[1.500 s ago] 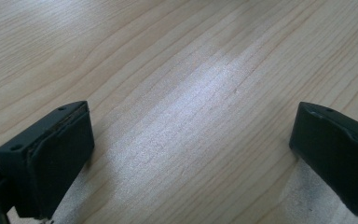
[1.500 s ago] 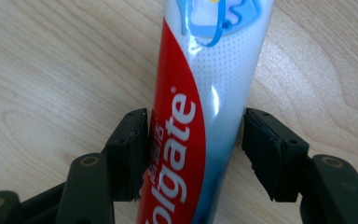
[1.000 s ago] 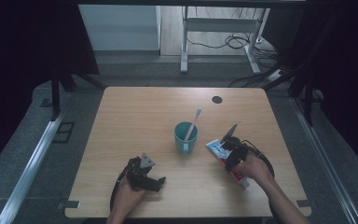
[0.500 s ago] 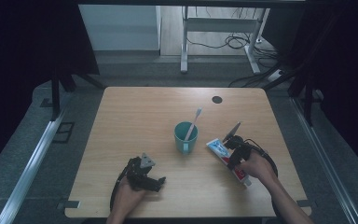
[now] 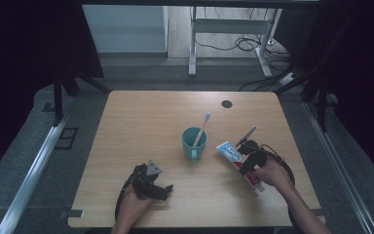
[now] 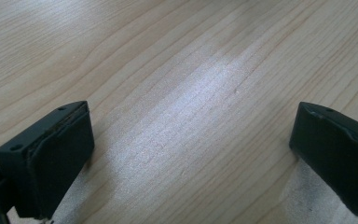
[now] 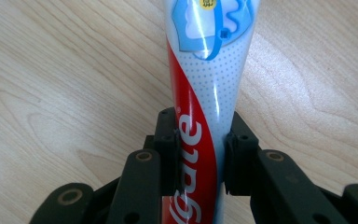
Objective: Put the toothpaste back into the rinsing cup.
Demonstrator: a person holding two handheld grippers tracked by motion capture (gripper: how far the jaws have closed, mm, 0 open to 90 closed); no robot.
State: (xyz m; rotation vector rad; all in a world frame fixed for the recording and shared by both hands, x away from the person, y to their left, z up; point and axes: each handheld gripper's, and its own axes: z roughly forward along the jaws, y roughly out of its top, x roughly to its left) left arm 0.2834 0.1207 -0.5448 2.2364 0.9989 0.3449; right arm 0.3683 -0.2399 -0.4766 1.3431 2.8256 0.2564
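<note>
A red, white and blue toothpaste tube (image 5: pixel 234 157) (image 7: pixel 205 93) lies on the wooden table (image 5: pixel 146 122), right of a teal mug (image 5: pixel 194 144) that holds a toothbrush (image 5: pixel 202 128). My right gripper (image 5: pixel 247 156) (image 7: pixel 199 154) is shut on the tube: both pads press its sides in the right gripper view. Its jaws have just been closing around the tube. My left gripper (image 5: pixel 159 189) (image 6: pixel 191 158) rests on the table near the front left, open, with bare wood between its fingers (image 6: pixel 56 158).
A dark round hole cover (image 5: pixel 226 104) sits at the table's back right. The table's front edge (image 5: pixel 185 226) runs just below both hands. Metal frame rails (image 5: pixel 34 165) stand to the left and right, and cables lie on the floor behind.
The right gripper has closed in on the toothpaste tube with barely any shift of the hand. The left gripper, mug and toothbrush have stayed put.
</note>
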